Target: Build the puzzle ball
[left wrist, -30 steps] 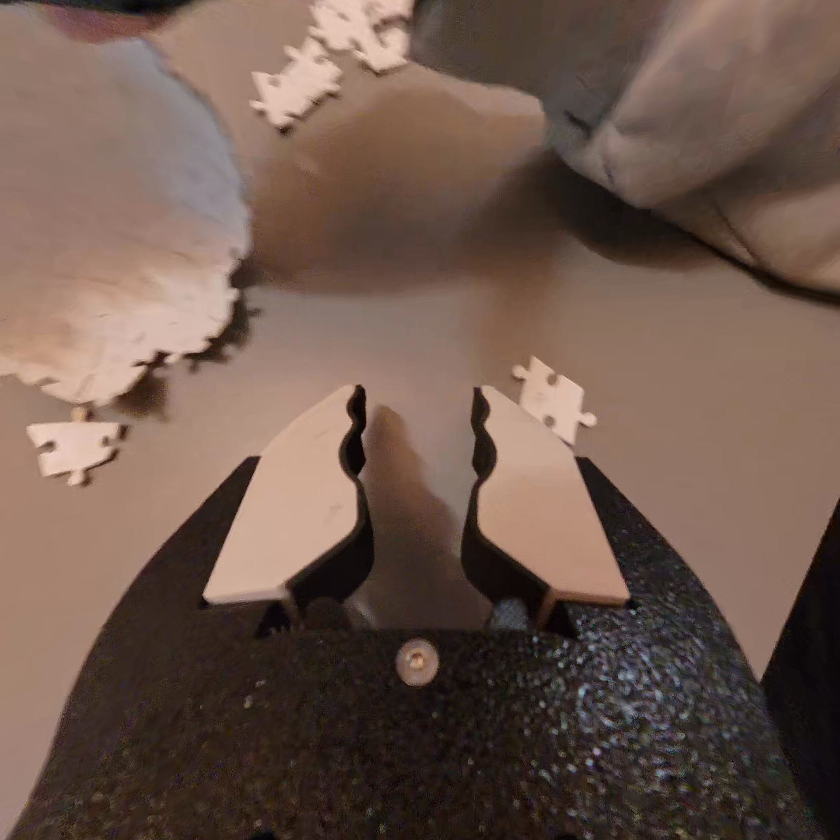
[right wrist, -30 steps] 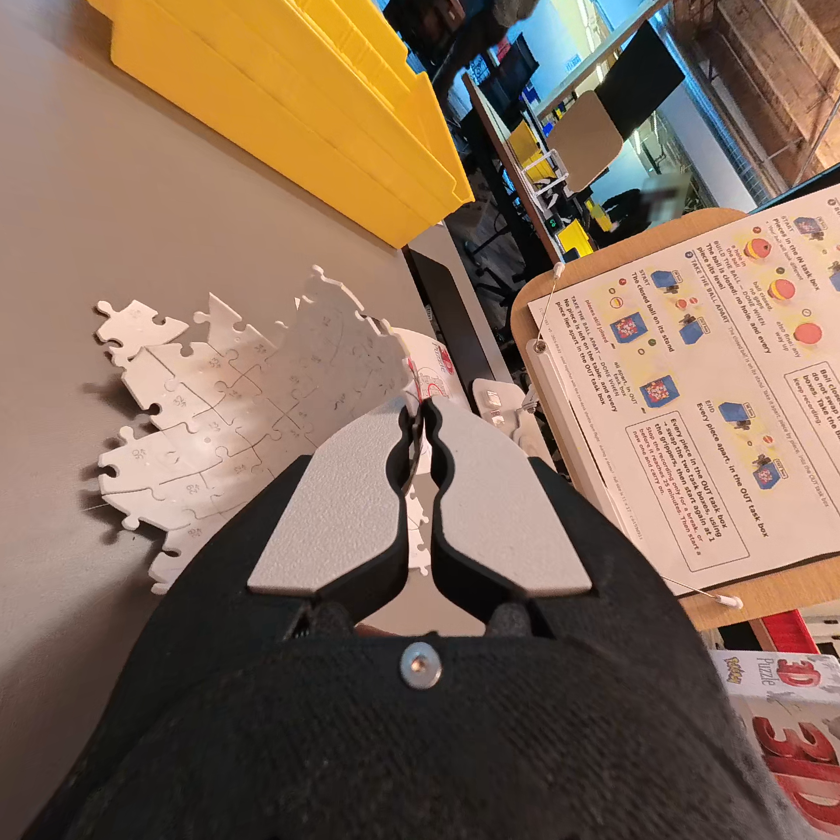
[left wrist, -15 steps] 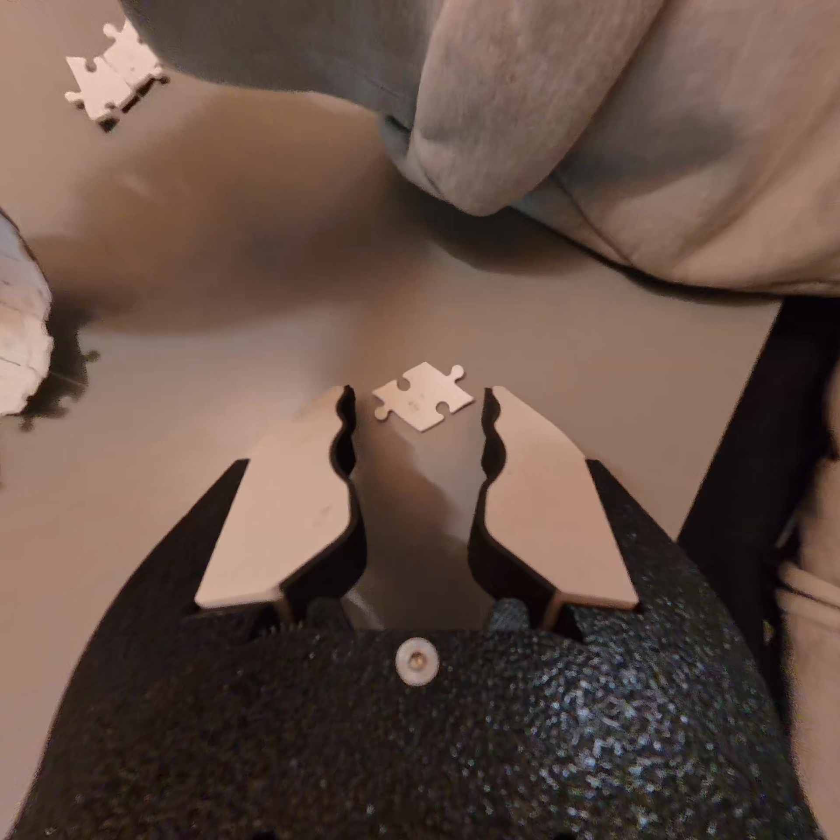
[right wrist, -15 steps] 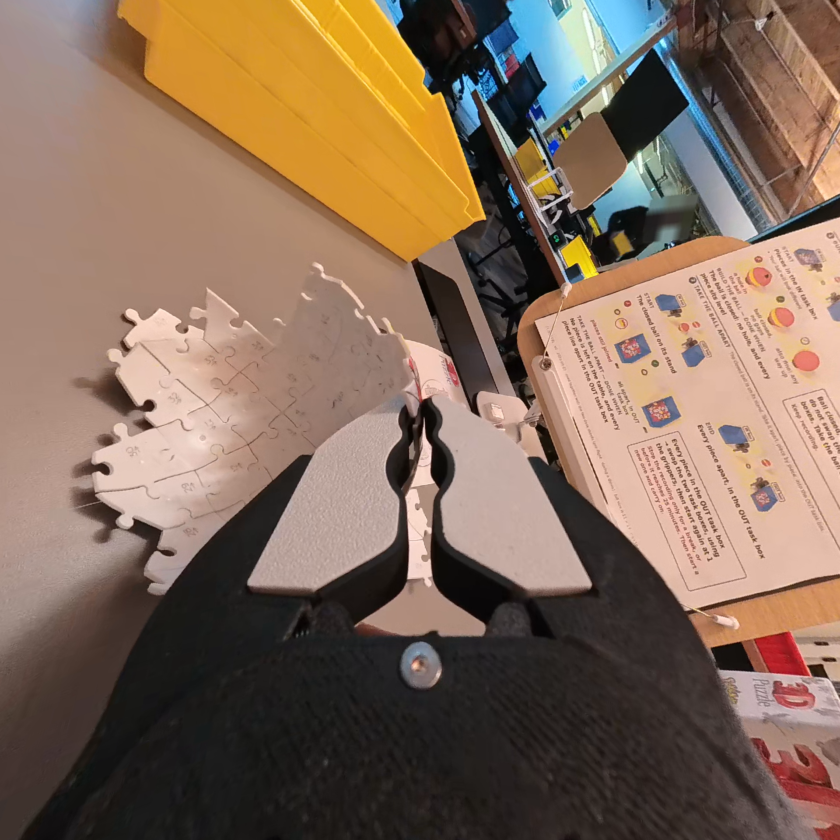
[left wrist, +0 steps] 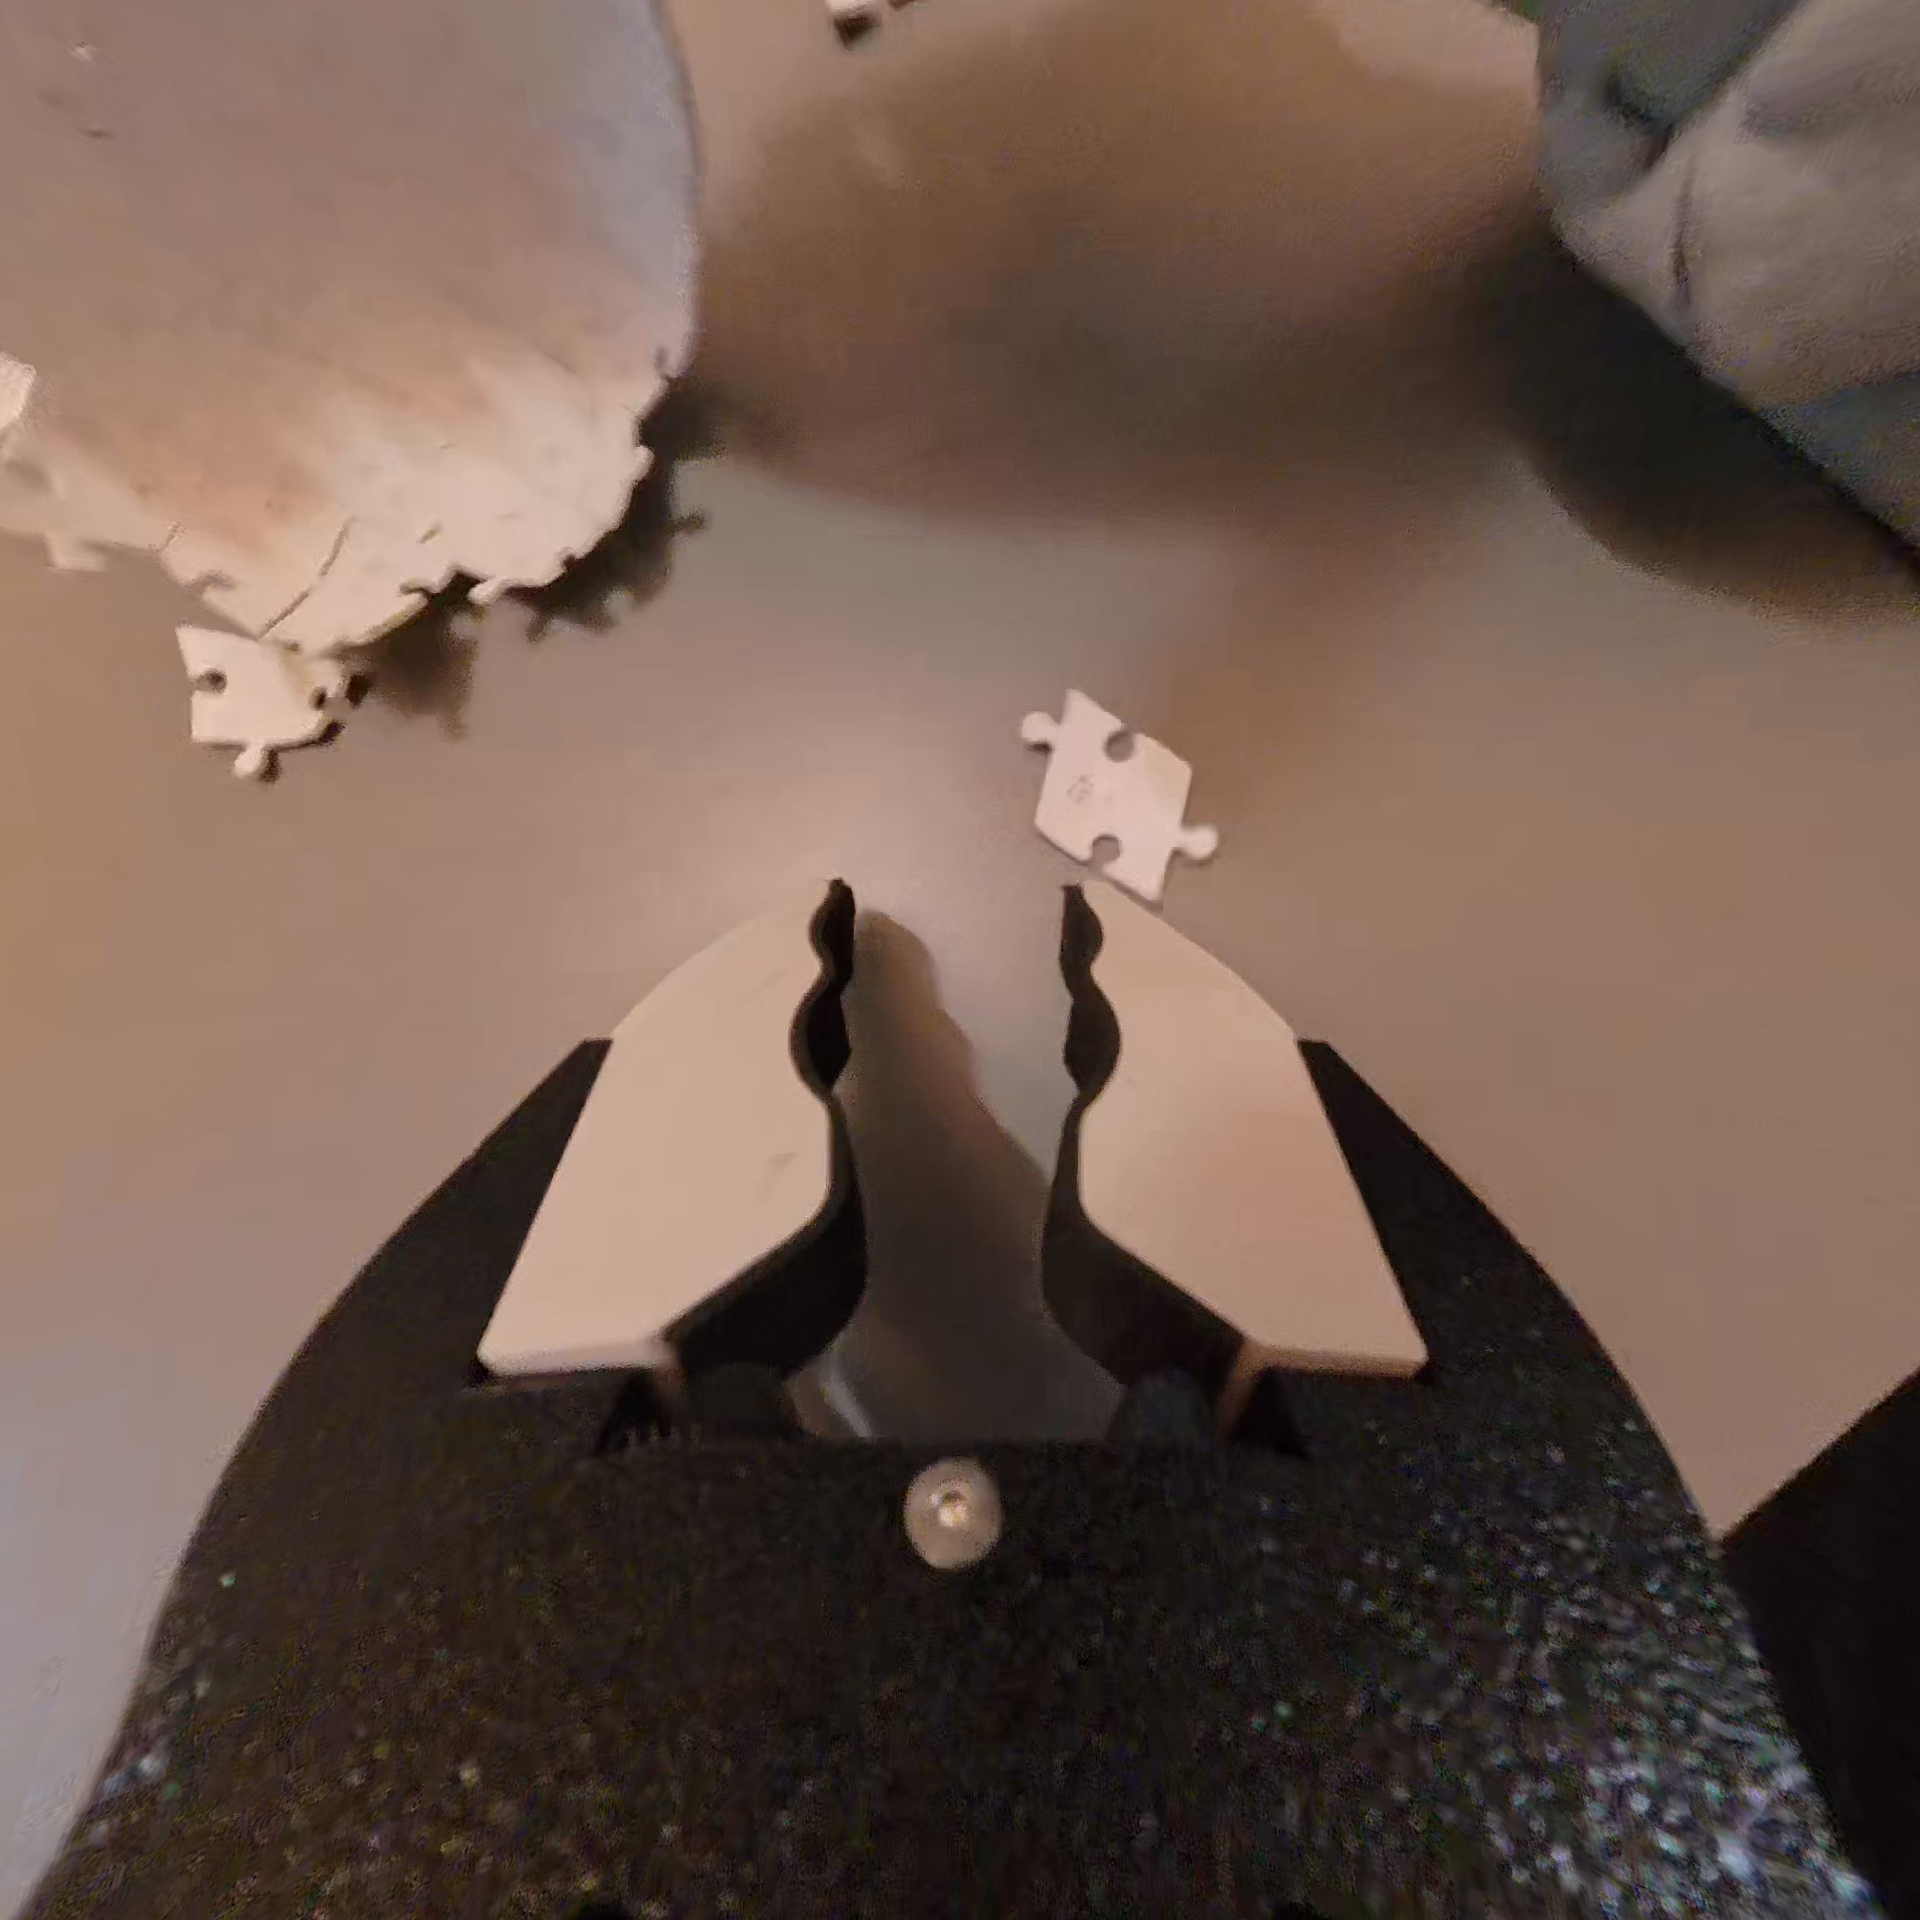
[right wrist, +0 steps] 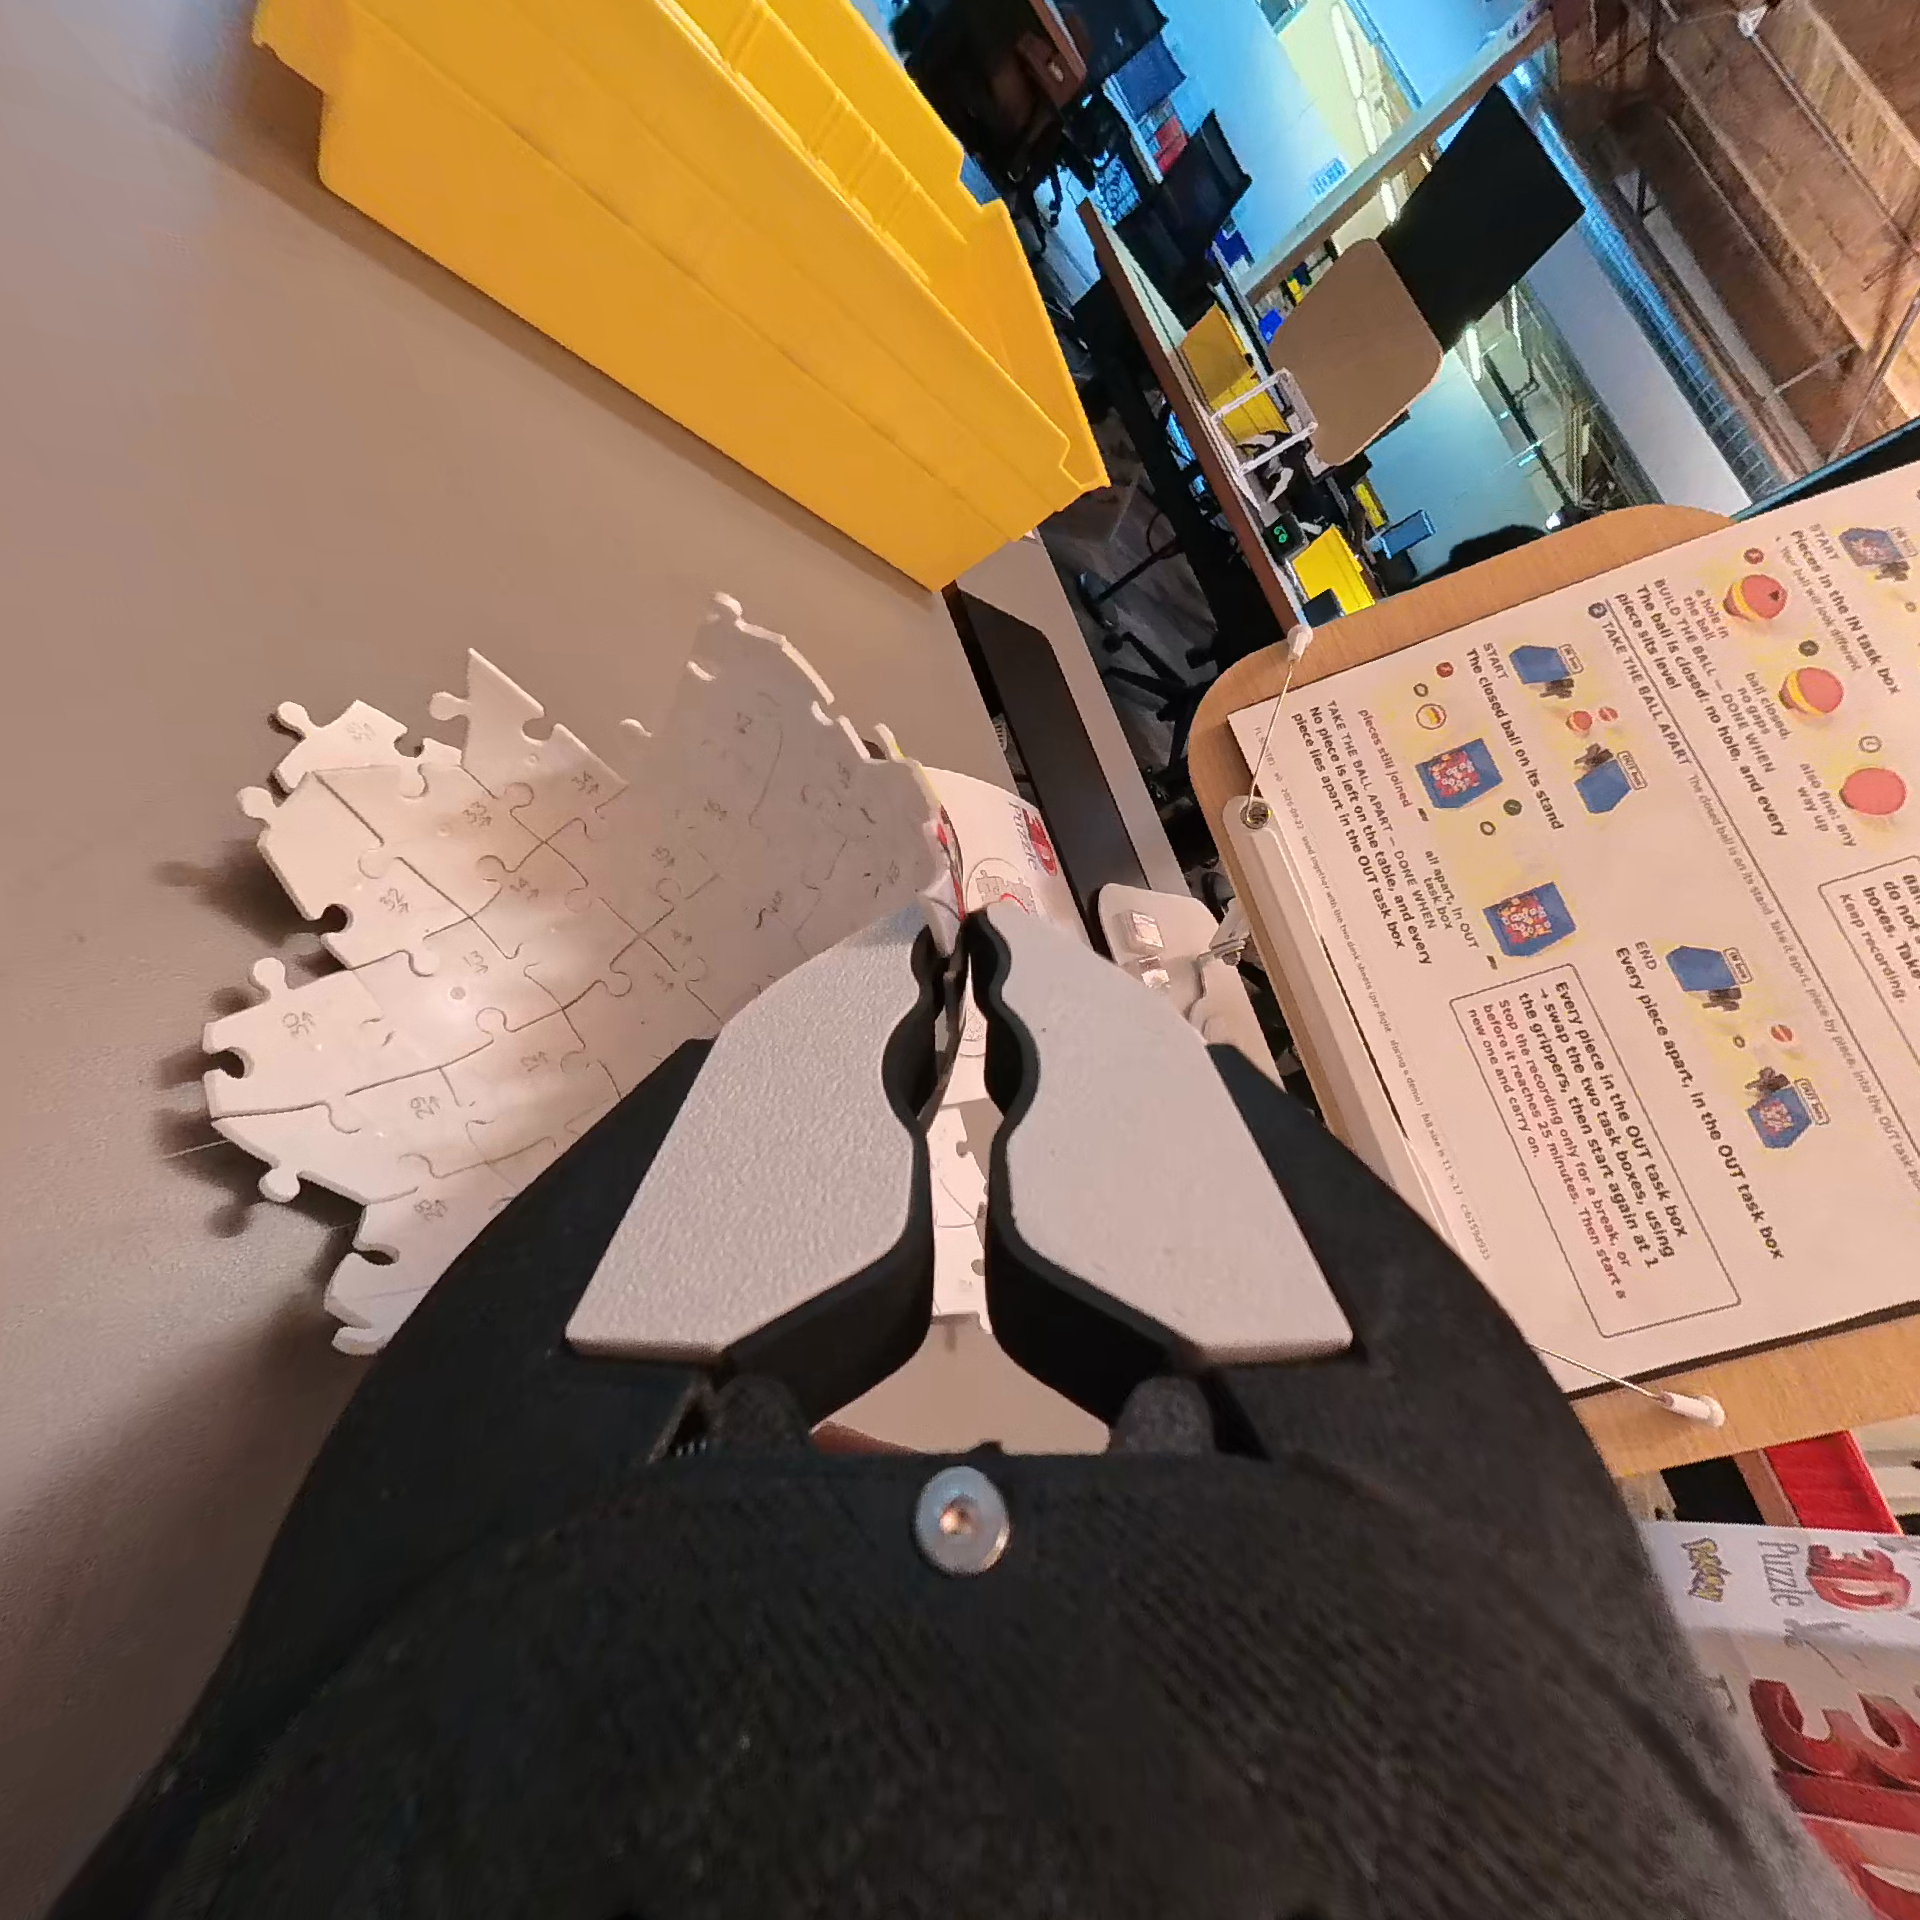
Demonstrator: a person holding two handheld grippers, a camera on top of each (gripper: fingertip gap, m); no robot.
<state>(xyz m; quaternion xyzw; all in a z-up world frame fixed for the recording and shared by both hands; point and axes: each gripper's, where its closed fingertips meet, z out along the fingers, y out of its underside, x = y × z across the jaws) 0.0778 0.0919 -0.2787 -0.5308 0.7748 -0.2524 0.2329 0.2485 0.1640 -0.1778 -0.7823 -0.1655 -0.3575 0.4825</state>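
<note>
Stacked yellow plastic bins point(right wrist: 727, 260), contents hidden; right hand-held gripper point(right wrist: 961, 940) pinches white curved part-built puzzle shell point(right wrist: 540, 935), left hand-held gripper point(left wrist: 951, 904) open w/ nothing.

Matt table point(left wrist: 1455, 935), glossy plastic bins point(right wrist: 727, 260)

Left gripper point(left wrist: 951, 899) low over the table, jaws parted and empty, right gripper point(right wrist: 961, 930) jaws pinched together

The half-built puzzle shell point(left wrist: 312, 312), up and left of the left tongs point(left wrist: 951, 904), is blurred and cut by the frame's left and top edges. Beyond the right tongs point(right wrist: 961, 935), their black body hides the shell's point(right wrist: 540, 935) lower edge. The puzzle box point(right wrist: 1818, 1662) runs off the frame's right edge.
</note>
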